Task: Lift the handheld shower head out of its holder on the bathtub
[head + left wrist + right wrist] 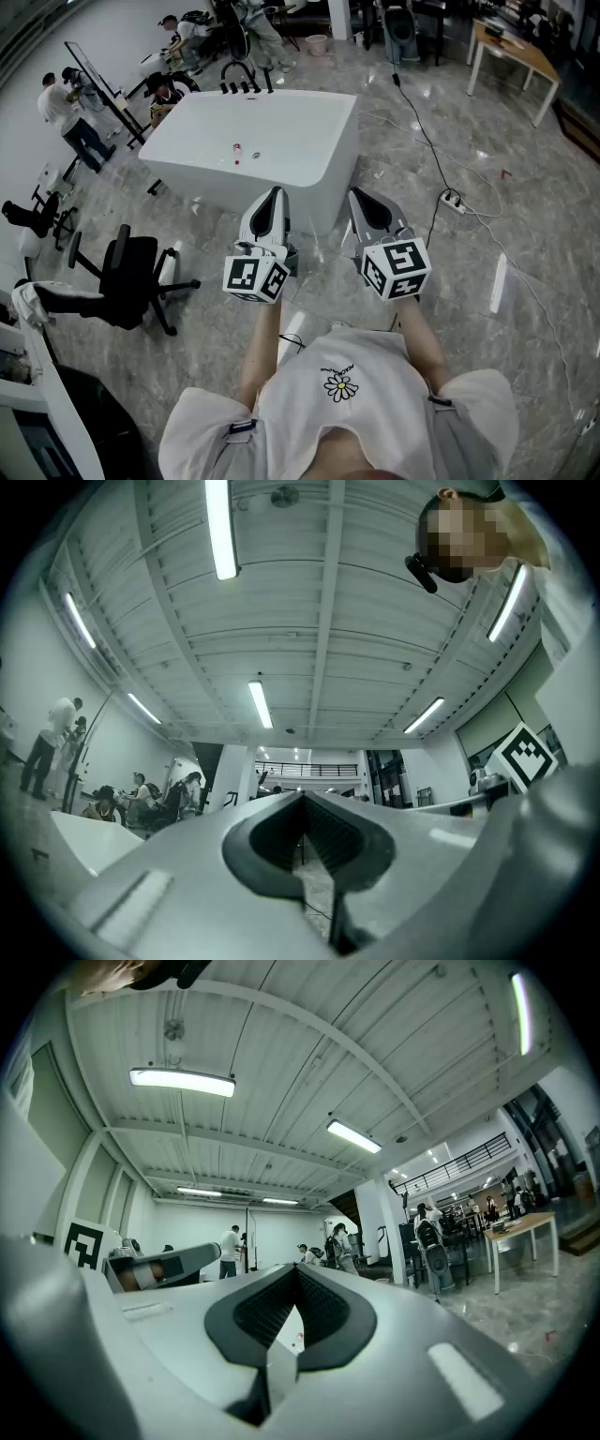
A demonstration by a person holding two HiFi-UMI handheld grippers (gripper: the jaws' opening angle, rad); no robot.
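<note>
I hold both grippers out in front of me, side by side above the marble floor (487,281), each pointing toward the tub (339,169). My left gripper (274,193) is clenched: in the left gripper view its jaws meet at the tips (302,797) with nothing between them. My right gripper (360,195) is clenched too, tips together (295,1269) and empty.

The white tub stands just beyond both grippers, its near end right past their tips in the head view. A row of black fittings (246,84) stands on the tub's far rim, well apart from both grippers, with the whole tub between us. Which of them is the shower head I cannot tell from here. The fittings lie a little to the left of my left gripper's line. A small red and white thing (236,153) lies inside the tub.

A black chair (131,272) stands to my left, and a cable (422,141) runs across the floor to a power strip (453,200) at my right.
</note>
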